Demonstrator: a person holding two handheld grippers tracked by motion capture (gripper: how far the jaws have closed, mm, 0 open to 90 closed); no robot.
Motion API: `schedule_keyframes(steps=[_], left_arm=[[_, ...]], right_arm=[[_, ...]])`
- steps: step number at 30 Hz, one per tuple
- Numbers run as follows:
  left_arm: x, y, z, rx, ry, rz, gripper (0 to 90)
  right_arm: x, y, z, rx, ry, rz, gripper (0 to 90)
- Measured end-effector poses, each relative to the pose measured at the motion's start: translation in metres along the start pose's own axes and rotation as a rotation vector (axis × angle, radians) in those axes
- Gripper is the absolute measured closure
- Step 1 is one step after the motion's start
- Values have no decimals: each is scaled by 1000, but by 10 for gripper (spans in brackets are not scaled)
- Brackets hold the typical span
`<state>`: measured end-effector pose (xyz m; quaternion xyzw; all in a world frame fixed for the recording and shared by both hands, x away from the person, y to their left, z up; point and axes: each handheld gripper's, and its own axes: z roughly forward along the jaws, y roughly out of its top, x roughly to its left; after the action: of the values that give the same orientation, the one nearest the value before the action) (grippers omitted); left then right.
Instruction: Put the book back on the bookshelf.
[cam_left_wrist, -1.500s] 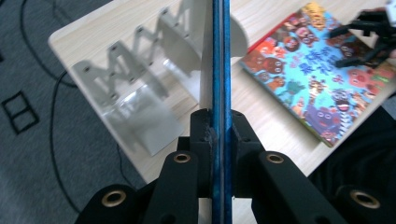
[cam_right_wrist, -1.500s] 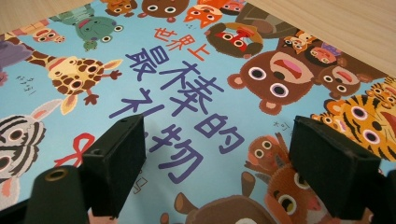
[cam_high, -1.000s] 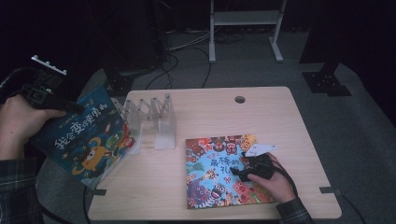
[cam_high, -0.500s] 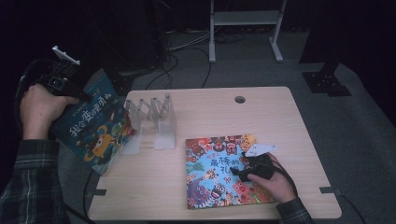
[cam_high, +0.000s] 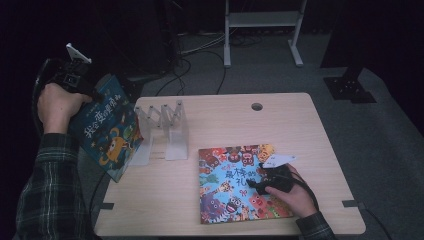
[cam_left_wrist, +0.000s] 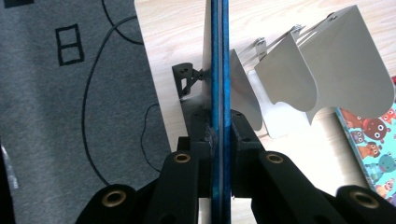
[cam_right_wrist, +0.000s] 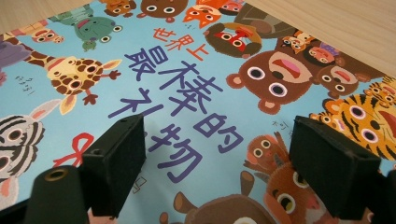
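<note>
Two claws, left claw (cam_left_wrist: 219, 140) clamped on blue book (cam_high: 107, 130), right claw (cam_right_wrist: 215, 154) spread apart over animal book (cam_right_wrist: 187, 93).

Dim recording lab or studio, pale wooden table (cam_high: 300, 130) with a cable hole (cam_high: 257, 106) on grey carpet (cam_high: 380, 130), black cables (cam_high: 195, 65) trailing across the floor, white metal stand legs (cam_high: 262, 30) behind, black equipment base (cam_high: 350, 87), dark surroundings
</note>
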<state>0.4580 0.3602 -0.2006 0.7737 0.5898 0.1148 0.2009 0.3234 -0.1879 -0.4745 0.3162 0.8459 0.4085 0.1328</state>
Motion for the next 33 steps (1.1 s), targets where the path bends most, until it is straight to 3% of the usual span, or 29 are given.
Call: schedule_keyframes(steps=[5,15,26,30,33], left_arm=[[-1,-1,0,-5,14,13,820],[-2,-4,-3,-16,-4,30,805],[-1,-6,-35,-106,-9,42,791],[-7,-6,-46,-113,4,57,837],[-12,-6,-51,-121,-18,84,894]], right_arm=[[0,-1,0,-4,1,-2,178],[0,-1,0,-4,0,-2,178],[0,0,0,-4,1,-2,178],[0,0,0,-3,1,-3,178],[-1,-1,0,-4,1,-6,178]])
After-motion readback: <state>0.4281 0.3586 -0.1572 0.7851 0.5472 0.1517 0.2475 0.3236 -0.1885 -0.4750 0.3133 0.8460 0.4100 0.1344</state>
